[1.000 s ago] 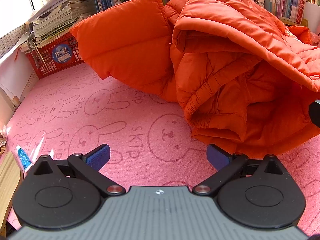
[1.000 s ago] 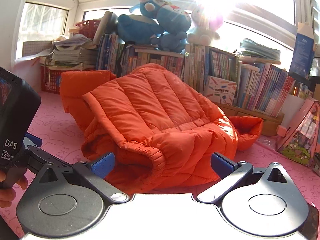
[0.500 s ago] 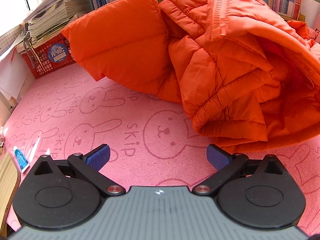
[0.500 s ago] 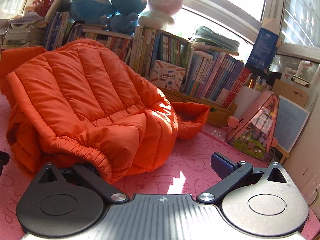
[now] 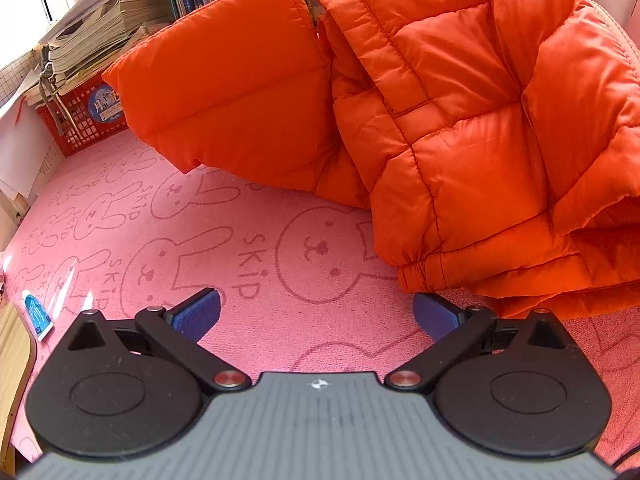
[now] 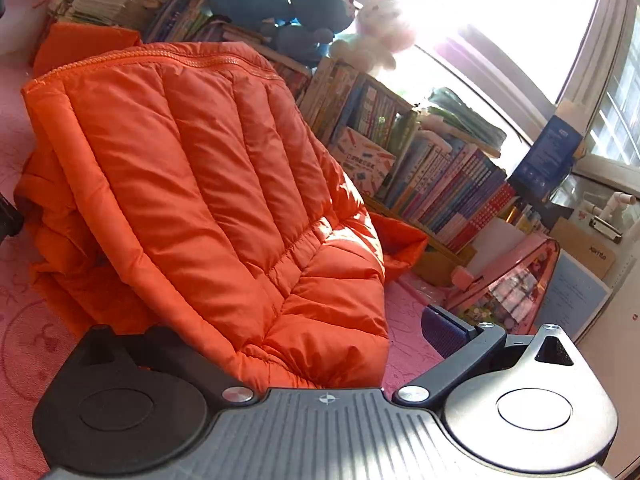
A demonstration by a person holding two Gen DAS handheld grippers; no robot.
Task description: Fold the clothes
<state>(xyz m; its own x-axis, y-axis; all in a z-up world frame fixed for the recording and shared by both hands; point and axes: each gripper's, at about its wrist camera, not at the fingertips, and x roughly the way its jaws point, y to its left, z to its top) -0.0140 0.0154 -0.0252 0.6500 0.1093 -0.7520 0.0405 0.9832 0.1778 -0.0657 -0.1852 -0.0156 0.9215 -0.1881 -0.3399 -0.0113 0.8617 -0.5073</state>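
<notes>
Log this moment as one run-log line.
left gripper: open, empty | right gripper: open around orange puffer jacket hem | pink mat

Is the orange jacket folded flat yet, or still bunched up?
Still bunched up. The orange jacket stands in a puffy heap on the pink mat, one sleeve sticking out to the side and layers overlapping loosely.

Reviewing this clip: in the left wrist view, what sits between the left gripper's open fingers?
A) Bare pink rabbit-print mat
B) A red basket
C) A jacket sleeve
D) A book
A: the left gripper is open over the pink mat, and the orange jacket lies just past its right-side finger.
</notes>
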